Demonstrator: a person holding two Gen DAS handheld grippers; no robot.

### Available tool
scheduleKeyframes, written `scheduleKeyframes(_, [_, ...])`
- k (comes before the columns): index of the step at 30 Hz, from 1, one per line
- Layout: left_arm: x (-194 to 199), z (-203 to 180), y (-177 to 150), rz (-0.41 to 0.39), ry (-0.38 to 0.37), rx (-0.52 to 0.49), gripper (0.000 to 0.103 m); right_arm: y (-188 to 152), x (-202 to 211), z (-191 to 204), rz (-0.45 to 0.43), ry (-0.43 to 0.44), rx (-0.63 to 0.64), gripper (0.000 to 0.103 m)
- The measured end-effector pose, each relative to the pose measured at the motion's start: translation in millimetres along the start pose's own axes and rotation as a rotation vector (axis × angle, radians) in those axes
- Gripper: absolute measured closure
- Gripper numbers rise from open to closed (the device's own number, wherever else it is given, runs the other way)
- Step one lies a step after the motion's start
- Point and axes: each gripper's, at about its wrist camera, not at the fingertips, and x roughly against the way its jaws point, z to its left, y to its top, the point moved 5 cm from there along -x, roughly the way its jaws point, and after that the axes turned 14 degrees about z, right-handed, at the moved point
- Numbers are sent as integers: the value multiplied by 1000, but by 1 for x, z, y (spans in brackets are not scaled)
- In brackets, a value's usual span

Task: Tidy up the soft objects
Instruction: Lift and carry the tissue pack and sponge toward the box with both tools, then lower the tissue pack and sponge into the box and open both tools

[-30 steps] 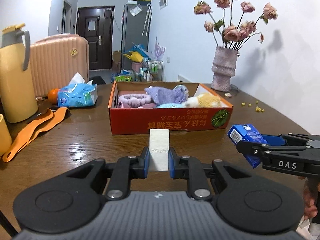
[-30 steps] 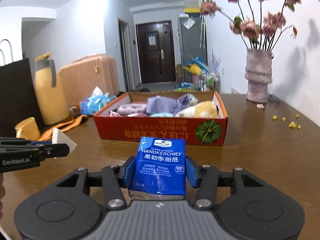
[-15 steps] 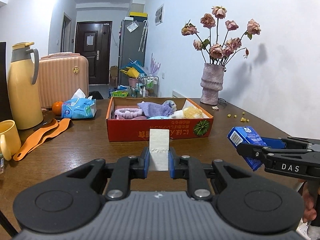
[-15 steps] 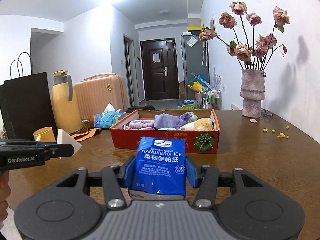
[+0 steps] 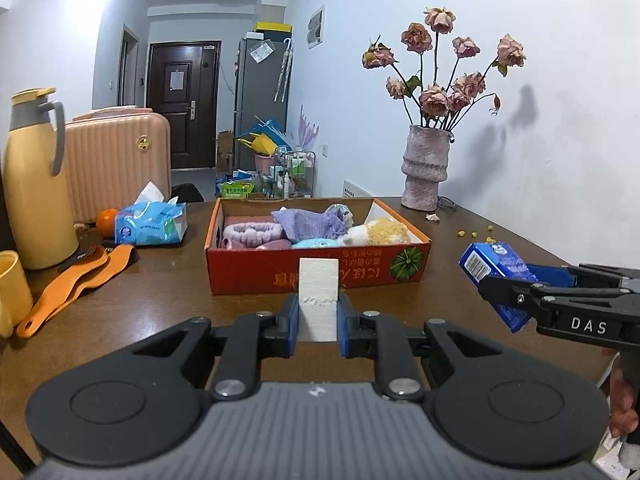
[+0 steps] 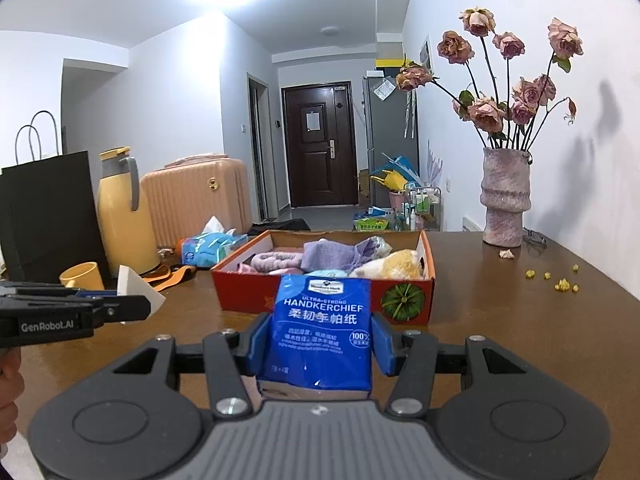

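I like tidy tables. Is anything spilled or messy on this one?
Yes. Small yellow bits lie scattered on the table right of the red box, and a fallen petal sits by the vase.

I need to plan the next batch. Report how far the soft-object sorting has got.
Done: the red cardboard box already holds a purple cloth, a pink headband and a yellow plush toy.
In hand: the left gripper clamps a white sponge block; the right gripper clamps a blue handkerchief tissue pack.
Left: both go into the box.
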Motion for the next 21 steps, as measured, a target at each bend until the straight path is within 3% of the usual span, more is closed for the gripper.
scheduleKeyframes(12, [-96,15,86,14,23,-45,84,84,-74,-37,-27,-17,49,52])
scheduleKeyframes(21, [-191,31,130,90,4,-39,84,151,-172,-80,21,-38,51,52])
